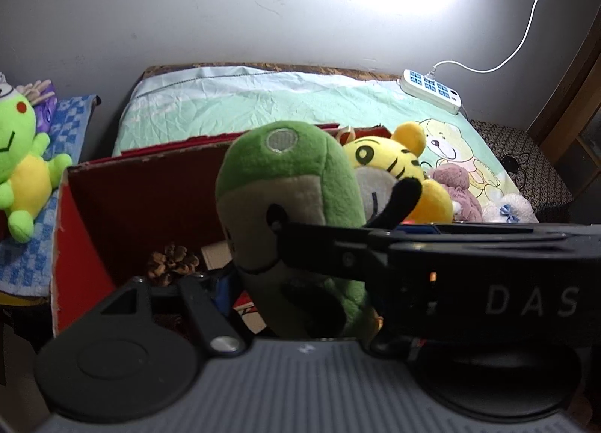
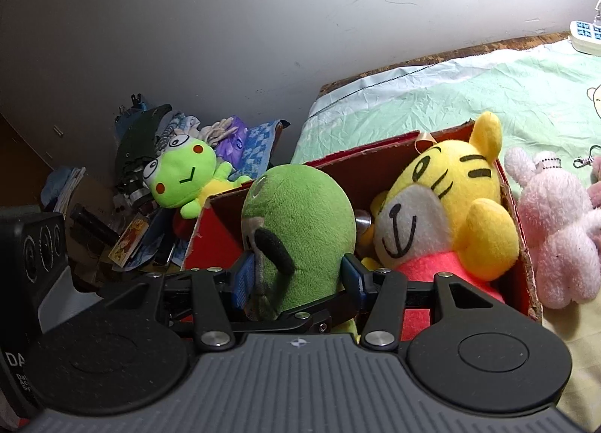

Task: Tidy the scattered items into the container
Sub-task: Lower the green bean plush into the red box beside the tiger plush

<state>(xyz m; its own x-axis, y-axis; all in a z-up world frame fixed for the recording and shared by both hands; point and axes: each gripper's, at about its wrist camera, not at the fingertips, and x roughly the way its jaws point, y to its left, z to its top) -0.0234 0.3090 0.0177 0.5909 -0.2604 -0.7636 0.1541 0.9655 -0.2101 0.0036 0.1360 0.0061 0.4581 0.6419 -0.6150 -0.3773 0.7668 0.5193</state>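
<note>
A dark green plush (image 1: 285,185) (image 2: 300,219) hangs upright over the open red cardboard box (image 1: 124,185) (image 2: 210,237). My right gripper (image 2: 298,277) is shut on it, its blue pads (image 2: 244,279) pressing both sides. In the left wrist view the right gripper's finger (image 1: 319,245) reaches in from the right onto the plush's face. The plush's lower body fills my left gripper (image 1: 300,282), which grips it; its right finger is hidden. A yellow tiger plush (image 1: 390,162) (image 2: 443,207) and a pine cone (image 1: 171,262) lie in the box.
A bright green frog plush (image 1: 22,170) (image 2: 184,177) lies on a blue checked towel (image 1: 67,121) left of the box. A pink bunny plush (image 2: 556,222) sits on the bed right of the box. A power strip (image 1: 432,89) lies at the bed's far corner. Clutter is piled left (image 2: 124,237).
</note>
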